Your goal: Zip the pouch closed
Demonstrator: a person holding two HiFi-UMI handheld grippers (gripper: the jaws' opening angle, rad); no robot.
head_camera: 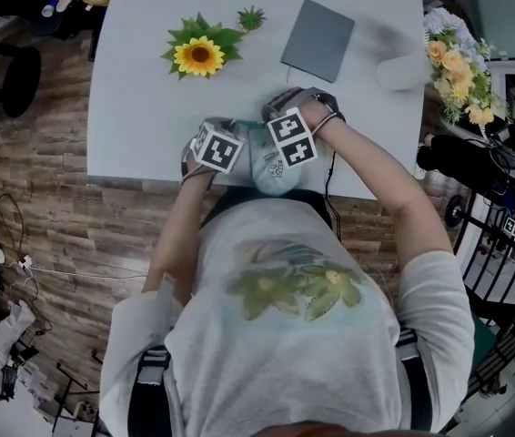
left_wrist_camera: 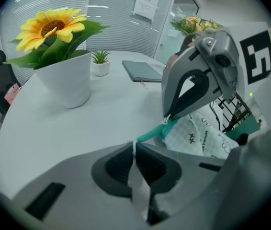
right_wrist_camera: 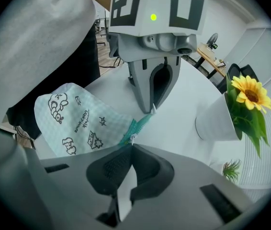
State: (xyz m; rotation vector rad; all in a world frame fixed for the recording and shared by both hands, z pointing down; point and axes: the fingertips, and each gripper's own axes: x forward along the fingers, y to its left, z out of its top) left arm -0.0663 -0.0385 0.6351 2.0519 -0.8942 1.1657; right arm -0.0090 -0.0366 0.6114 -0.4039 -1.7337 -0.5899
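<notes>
A pale green checked pouch [head_camera: 271, 167] with cartoon prints lies at the table's near edge, between my two grippers. Its teal zipper [left_wrist_camera: 151, 134] runs taut from one gripper to the other. My left gripper [left_wrist_camera: 135, 147] is shut on the teal end of the zipper tape. In the right gripper view its tip [right_wrist_camera: 153, 108] pinches that same end. My right gripper [right_wrist_camera: 131, 145] is shut on the small metal zipper pull [right_wrist_camera: 132, 138], at the pouch's [right_wrist_camera: 73, 123] corner. In the head view the marker cubes hide both grippers' jaws, left [head_camera: 217, 150] and right [head_camera: 291, 141].
A sunflower in a white pot [head_camera: 200, 55] stands on the white table [head_camera: 139, 107], with a small green plant [head_camera: 251, 17] behind it. A grey flat case [head_camera: 318, 40] lies at the back. A flower bouquet [head_camera: 458, 66] stands at the right edge.
</notes>
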